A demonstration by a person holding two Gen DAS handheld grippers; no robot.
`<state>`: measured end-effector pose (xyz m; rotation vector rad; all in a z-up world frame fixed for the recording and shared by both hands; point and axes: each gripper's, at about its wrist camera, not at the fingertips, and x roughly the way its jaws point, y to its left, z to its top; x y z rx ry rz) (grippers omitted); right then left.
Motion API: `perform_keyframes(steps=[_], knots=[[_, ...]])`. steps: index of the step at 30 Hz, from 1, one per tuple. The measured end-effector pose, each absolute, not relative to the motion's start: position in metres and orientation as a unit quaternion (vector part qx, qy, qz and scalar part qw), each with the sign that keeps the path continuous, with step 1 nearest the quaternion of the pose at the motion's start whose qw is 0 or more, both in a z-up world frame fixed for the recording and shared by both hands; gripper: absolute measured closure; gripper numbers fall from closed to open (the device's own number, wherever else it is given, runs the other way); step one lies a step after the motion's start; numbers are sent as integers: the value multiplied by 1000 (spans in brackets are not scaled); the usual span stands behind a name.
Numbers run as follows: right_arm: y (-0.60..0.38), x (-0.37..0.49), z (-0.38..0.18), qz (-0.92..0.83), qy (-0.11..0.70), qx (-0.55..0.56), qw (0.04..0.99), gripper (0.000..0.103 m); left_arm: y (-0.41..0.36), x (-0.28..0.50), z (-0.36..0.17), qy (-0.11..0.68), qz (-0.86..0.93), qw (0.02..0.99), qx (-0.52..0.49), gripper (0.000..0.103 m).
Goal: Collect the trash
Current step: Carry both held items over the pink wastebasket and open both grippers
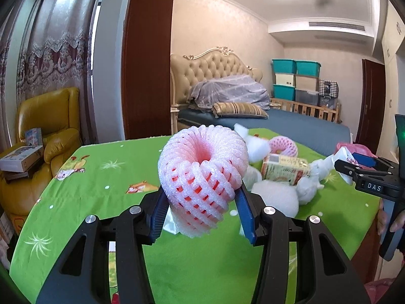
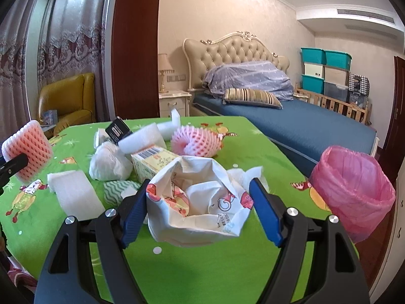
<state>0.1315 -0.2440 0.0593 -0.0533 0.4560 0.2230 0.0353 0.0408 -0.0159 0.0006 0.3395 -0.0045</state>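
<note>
Left gripper [image 1: 202,197] clamped on foam net [image 1: 202,174]; right gripper [image 2: 200,210] holds crumpled wrapper [image 2: 197,202]. Both best carried level to pink-lined bin [image 2: 354,192], lower right, released inside.

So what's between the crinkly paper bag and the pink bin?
Just bare green tablecloth. In the right wrist view, nothing sits between the paper bag held in the right gripper and the pink bin.

A pink foam fruit net [image 2: 200,143] is lying behind the yellow cardboard carton [image 2: 154,163]; a pink-lined bin [image 2: 354,192] is standing right of the green-clothed table [image 2: 202,266].
</note>
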Motion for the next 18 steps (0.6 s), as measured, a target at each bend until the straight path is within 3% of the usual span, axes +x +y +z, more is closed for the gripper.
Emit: perform_keyframes(steps=[18], knots=[[-317,102,77,83,183,-4,980,28,-32,61,3,177,-112,978,21,56]])
